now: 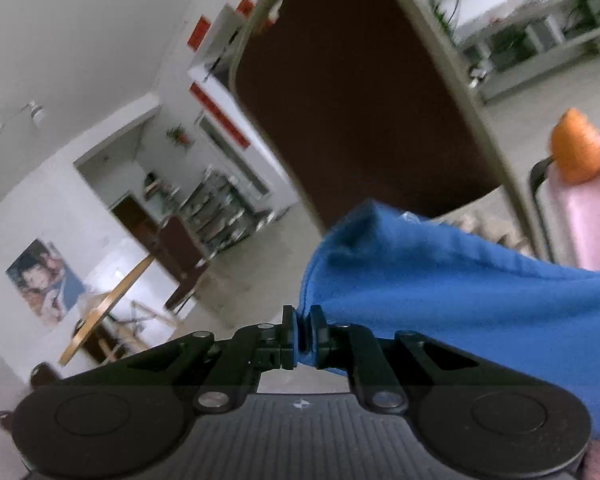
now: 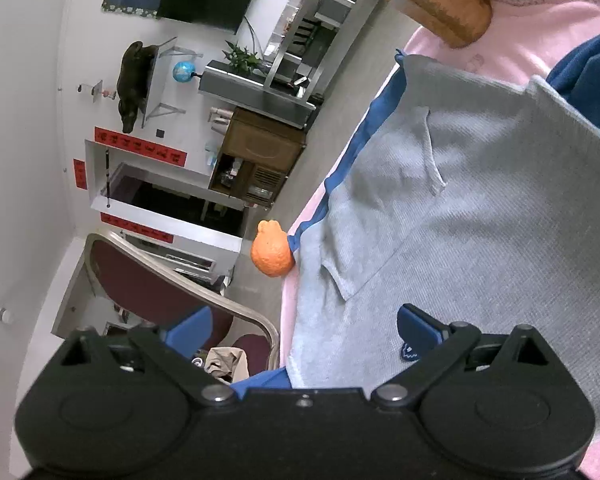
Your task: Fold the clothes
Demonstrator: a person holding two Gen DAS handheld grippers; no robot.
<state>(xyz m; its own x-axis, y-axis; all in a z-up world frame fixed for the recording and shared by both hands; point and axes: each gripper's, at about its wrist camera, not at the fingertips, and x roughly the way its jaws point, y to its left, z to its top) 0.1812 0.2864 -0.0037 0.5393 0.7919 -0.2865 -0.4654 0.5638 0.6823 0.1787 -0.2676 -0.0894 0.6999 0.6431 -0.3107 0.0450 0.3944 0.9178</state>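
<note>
Blue fabric is the main thing here: the left gripper (image 1: pixel 303 334) has its fingers pinched tight on an edge of the blue garment (image 1: pixel 440 280), and the cloth runs off toward the right side of the left wrist view, lifted clear with the room and a maroon chair (image 1: pixel 352 92) behind it. Over in the right wrist view the right gripper (image 2: pixel 304 330) has its fingers spread wide with nothing between them, hovering over a grey garment (image 2: pixel 480 200) that lies fairly flat, filling the centre and right of the frame. A strip of blue peeks out along the grey piece's left edge, and both sit on a pink cloth (image 2: pixel 516 36) covering the table. An orange fruit (image 2: pixel 272 254) sits right at the edge near mid frame. As for progress, I'd guess we're somewhere mid-fold, since one edge is up in the air, but I can't tell how many folds the grey or blue piece already has. Neither looks like a neat finished stack, so there's likely smoothing and folding left.
</note>
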